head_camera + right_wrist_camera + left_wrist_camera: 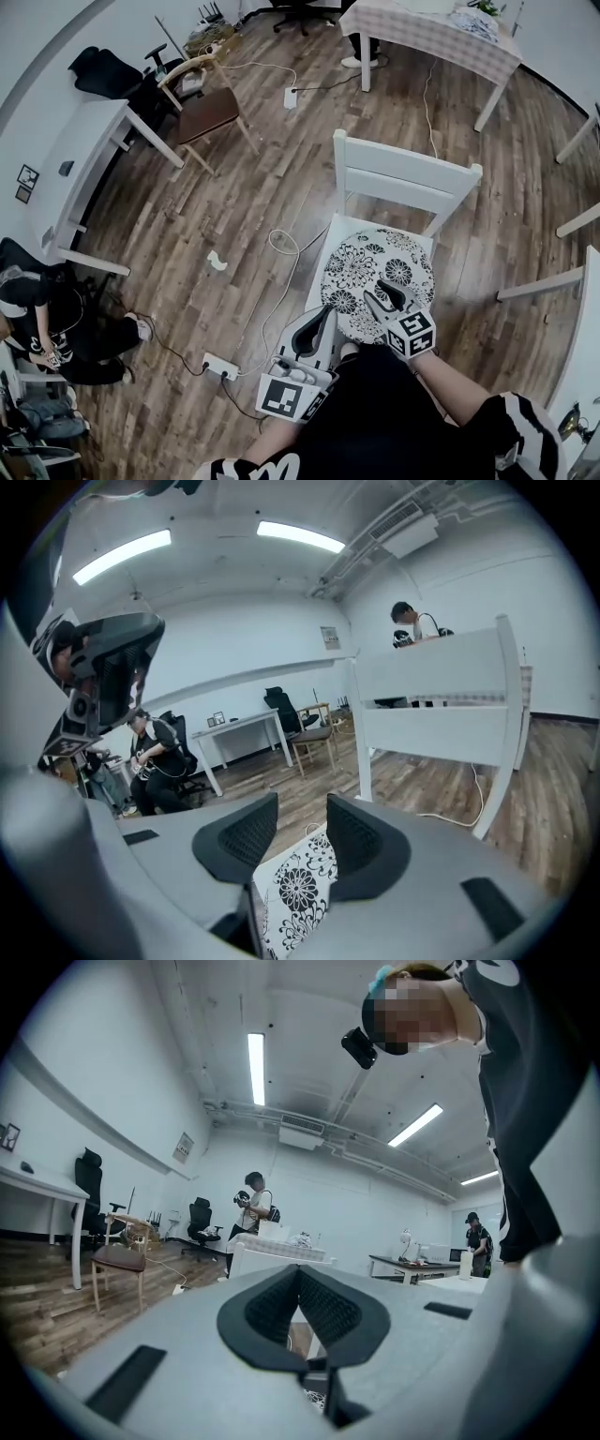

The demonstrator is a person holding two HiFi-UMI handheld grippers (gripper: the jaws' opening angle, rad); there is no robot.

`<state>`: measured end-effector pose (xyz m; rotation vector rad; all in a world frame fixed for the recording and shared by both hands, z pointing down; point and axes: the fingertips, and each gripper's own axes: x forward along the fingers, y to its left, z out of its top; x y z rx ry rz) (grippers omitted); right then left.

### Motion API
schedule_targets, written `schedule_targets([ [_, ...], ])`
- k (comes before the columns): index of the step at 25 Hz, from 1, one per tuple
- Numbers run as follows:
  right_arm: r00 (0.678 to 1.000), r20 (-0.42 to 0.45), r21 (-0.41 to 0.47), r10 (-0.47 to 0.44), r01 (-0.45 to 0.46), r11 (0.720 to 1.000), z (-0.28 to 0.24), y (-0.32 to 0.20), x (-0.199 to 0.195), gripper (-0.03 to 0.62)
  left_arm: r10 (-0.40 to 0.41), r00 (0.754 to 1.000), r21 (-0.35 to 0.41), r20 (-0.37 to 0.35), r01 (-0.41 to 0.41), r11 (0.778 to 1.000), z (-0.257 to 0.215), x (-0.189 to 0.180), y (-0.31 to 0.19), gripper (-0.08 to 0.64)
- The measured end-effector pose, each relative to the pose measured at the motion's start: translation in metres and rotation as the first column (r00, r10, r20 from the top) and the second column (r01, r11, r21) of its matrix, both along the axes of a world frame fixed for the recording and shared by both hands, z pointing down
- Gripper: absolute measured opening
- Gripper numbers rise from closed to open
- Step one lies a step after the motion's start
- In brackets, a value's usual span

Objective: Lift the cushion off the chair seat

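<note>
In the head view, the floral cushion (370,267) is lying on the white chair (403,178) seat. The right gripper (392,298) is hovering at the cushion's front edge, and the left gripper (323,323) is seemingly just off the seat's front-left corner. In the left gripper view, its jaws are meeting with nothing between them. In the right gripper view, the jaws are standing apart, the cushion's edge lying between them unpressed.

The cushion (370,272) lay on the chair (403,178) seat, the backrest behind it. The right gripper (386,292) hung over the cushion's near edge, and the left gripper (323,314) sat just beside the seat's near left corner. A cable (281,242) lay on the floor to the left — a table (431,37) stood well behind.
</note>
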<state>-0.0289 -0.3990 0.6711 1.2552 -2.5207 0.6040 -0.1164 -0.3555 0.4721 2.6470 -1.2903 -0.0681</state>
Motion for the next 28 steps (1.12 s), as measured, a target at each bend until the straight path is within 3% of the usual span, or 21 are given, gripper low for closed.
schedule_targets([
  [9, 0.993, -0.122, -0.166, 0.013, -0.033, 0.986, 0.083, 0.007, 0.015, 0.210, -0.027, 0.999, -0.049, 0.026, 0.028, 0.998, 0.017, -0.005, 0.005, 0.000],
  [17, 0.971, -0.234, -0.260, -0.042, -0.021, 0.965, 0.144, 0.017, 0.024, 0.224, -0.032, 0.998, -0.069, 0.051, 0.035, 0.997, 0.033, -0.009, 0.012, 0.000],
  [28, 0.950, -0.298, -0.385, -0.099, -0.025, 0.923, 0.207, 0.027, 0.039, 0.233, -0.029, 0.998, -0.090, 0.049, 0.034, 0.995, 0.050, -0.006, 0.021, 0.000],
])
